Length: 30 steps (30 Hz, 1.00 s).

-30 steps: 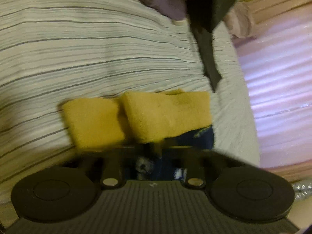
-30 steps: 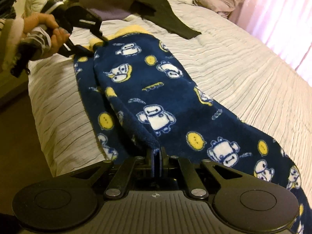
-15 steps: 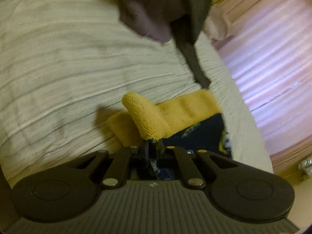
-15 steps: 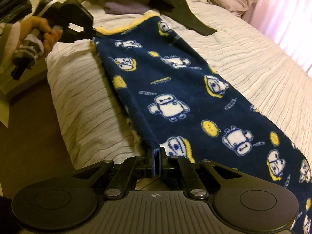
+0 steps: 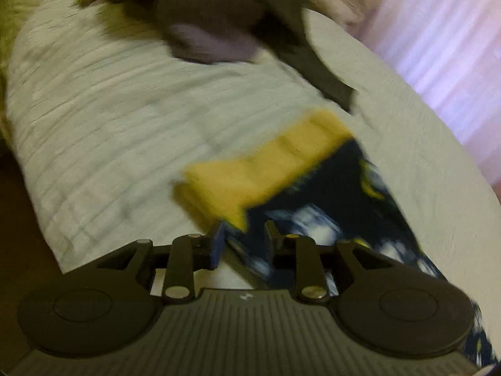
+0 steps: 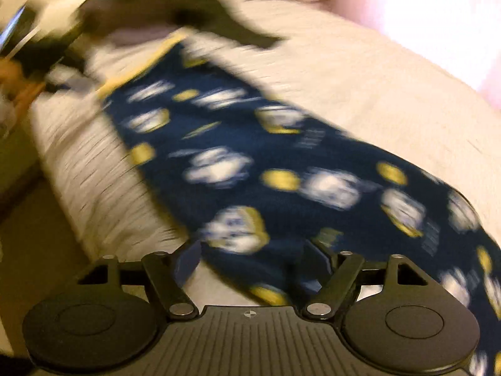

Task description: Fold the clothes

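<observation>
Both the left gripper [image 5: 243,238] and the right gripper [image 6: 250,261], clamped on the navy printed pants [image 6: 250,163] a second ago, are now opening and released, leaving them flat along the bed [image 6: 360,87].

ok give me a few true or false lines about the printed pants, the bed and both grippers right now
1. The navy printed pants lie stretched out on the striped bedcover. True.
2. The pants' waistband is red. False: it is yellow.
3. The right gripper is clamped shut on the fabric. False: its jaws are opening and stand wide apart, with the pants' edge lying between them.
4. The left gripper has its jaws parted near the waistband end. True: they are opening, with cloth between them.
5. Dark clothes are piled farther up the bed. True.
6. The pants hang off a chair. False: they rest on the bed.
</observation>
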Motion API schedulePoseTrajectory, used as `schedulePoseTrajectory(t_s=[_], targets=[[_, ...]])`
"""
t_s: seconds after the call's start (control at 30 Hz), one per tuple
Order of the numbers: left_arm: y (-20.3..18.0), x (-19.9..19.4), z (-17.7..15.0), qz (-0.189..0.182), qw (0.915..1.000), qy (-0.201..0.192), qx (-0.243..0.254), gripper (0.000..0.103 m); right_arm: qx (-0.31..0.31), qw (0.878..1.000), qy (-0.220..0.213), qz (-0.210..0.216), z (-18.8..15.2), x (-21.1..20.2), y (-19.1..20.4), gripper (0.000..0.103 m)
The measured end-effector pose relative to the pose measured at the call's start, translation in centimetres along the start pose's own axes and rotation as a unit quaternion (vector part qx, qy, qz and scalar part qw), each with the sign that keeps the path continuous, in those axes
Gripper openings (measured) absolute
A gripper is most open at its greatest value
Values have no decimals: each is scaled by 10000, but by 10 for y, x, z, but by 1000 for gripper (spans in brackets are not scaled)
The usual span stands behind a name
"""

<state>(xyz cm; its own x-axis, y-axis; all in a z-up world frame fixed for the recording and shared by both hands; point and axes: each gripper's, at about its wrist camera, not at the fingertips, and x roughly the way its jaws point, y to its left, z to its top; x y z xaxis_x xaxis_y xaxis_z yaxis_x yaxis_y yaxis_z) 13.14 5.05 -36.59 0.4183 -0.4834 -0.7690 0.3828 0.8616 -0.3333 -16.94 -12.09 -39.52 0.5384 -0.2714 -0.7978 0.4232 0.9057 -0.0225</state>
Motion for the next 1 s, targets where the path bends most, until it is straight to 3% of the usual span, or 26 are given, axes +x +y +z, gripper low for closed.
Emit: schedulePoseTrajectory(t_s=[0.07, 0.13, 0.2, 0.27, 0.33, 0.5, 0.57, 0.63, 0.7, 0.83, 0.87, 0.97, 1.0], targets=[[-21, 1, -10, -248, 9990, 189, 311, 21, 779, 9968, -89, -185, -8, -14, -33, 76], [-43, 13, -23, -474, 9959, 469, 605, 22, 1615, 9860, -117, -402, -18, -25, -70, 76], [-53, 37, -36, -434, 9919, 1055, 556, 22, 2266, 9713, 264, -676, -33, -22, -104, 76], [-57, 40, -35, -408, 9925, 1068, 424, 19, 2834, 9505, 827, -968, -55, -17, -135, 75], [-61, 40, -31, -388, 9936, 1020, 287, 19, 3187, 9405, 756, -901, -68, -30, -155, 75], [-81, 38, 23, -357, 9969, 441, 547, 43, 3416, 9298, 533, -1263, -74, -54, -184, 76], [-88, 46, 51, -295, 9984, 252, 411, 52, 3554, 9235, 456, -1373, -74, -54, -196, 76], [-92, 56, 82, -279, 9993, 141, 183, 53, 3637, 9183, 350, -1525, -70, -53, -208, 76], [-94, 67, 106, -292, 9994, 171, 25, 65, 3613, 9170, 249, -1673, -63, -50, -219, 76], [-100, 105, 139, -19, 9990, 427, -129, 66, 3472, 9153, 109, -2040, -48, -41, -242, 76], [-99, 115, 142, 130, 9978, 629, -140, 63, 3473, 9141, 85, -2091, -44, -39, -246, 76], [-93, 137, 143, 604, 9916, 1139, -111, 17, 3484, 9115, 41, -2185, -34, -32, -257, 76], [-91, 135, 142, 688, 9913, 1115, -121, 14, 3472, 9114, 42, -2207, -32, -29, -259, 76]])
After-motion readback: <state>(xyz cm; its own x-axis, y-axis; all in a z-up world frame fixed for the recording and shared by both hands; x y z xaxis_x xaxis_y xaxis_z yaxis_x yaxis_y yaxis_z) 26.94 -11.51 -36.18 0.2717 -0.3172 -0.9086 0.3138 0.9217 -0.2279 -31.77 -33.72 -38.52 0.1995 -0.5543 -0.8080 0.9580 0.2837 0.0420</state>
